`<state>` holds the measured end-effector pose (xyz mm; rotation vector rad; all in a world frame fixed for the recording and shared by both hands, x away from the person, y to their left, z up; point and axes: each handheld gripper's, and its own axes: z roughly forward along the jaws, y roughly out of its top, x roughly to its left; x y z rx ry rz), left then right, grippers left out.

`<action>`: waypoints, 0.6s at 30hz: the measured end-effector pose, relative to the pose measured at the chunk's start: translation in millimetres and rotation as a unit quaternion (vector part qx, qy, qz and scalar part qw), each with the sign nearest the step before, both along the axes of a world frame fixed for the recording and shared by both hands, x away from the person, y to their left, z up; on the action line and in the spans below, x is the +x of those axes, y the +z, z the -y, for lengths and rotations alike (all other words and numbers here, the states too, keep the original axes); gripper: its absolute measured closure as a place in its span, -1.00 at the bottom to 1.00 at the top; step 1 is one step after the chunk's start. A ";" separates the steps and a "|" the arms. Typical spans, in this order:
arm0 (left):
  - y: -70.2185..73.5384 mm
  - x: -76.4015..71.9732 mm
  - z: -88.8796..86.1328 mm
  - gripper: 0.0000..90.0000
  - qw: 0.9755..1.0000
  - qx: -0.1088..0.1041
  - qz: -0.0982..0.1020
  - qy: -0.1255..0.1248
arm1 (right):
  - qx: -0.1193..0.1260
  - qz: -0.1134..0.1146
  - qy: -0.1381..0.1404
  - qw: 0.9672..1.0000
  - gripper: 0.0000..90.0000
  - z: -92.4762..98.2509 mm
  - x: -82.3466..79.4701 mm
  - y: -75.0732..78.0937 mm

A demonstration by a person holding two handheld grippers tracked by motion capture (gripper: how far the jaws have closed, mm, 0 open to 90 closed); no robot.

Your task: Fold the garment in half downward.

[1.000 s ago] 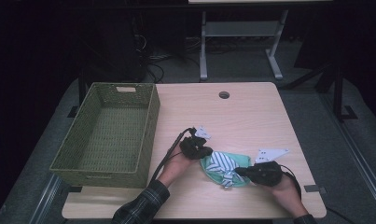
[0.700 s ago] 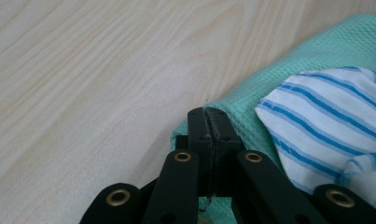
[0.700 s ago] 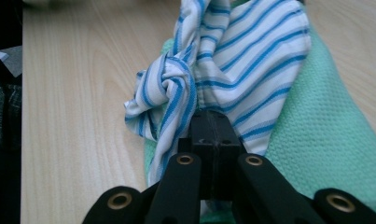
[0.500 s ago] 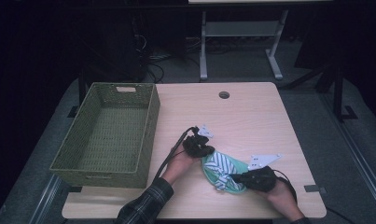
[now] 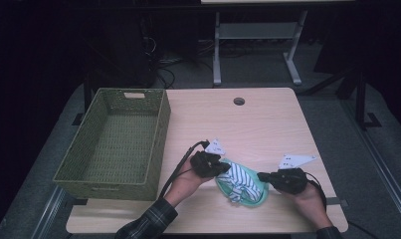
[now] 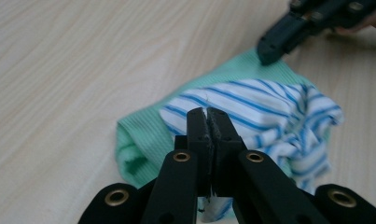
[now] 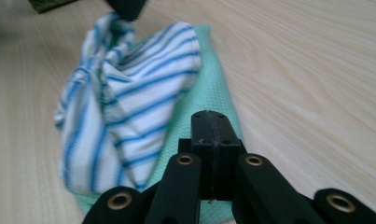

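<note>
A white cloth with blue stripes [image 5: 240, 181] lies bunched on a mint-green cloth [image 5: 222, 185] near the table's front edge. My left gripper [image 5: 227, 169] is shut on the striped cloth [image 6: 251, 100], which tents up toward its tips [image 7: 125, 7]. In its own view the left gripper [image 6: 207, 119] has its jaws pressed together above the green cloth [image 6: 139, 140]. My right gripper [image 5: 261, 176] is shut, pinching the green cloth's edge [image 6: 269, 51]. In its own view the right gripper [image 7: 210, 123] rests over the green cloth [image 7: 204, 88], beside the striped cloth [image 7: 129, 84].
A green woven basket [image 5: 160, 134] stands with nothing in it on the left part of the wooden table [image 5: 257, 129]. A round cable hole [image 5: 239, 101] sits near the far edge. Dark floor and a metal frame lie beyond the table.
My left gripper has risen a little and drawn the striped cloth up into a peak. My right gripper has shifted slightly to the right with the green cloth's edge.
</note>
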<state>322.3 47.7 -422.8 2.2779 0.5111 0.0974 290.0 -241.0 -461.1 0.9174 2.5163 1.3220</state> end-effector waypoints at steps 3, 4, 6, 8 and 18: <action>-5.4 -8.8 -3.0 0.95 1.000 0.009 -0.005 -0.007 | -0.009 -0.005 -0.003 1.000 0.99 1.1 3.4 -4.5; -8.4 -11.4 -3.8 0.95 1.000 0.016 -0.010 -0.010 | -0.012 -0.008 -0.004 1.000 0.99 1.1 4.3 -6.2; -14.0 -14.4 -3.7 0.95 1.000 0.021 -0.015 -0.012 | -0.019 -0.013 -0.003 1.000 0.99 0.4 5.6 -9.4; -20.4 -16.7 -2.3 0.95 0.999 0.034 -0.021 -0.019 | -0.030 -0.016 -0.005 0.999 1.00 -1.0 6.3 -12.9; -33.1 -14.8 5.4 0.96 0.998 0.063 -0.005 -0.027 | -0.036 -0.024 -0.014 0.999 1.00 3.8 5.1 -14.9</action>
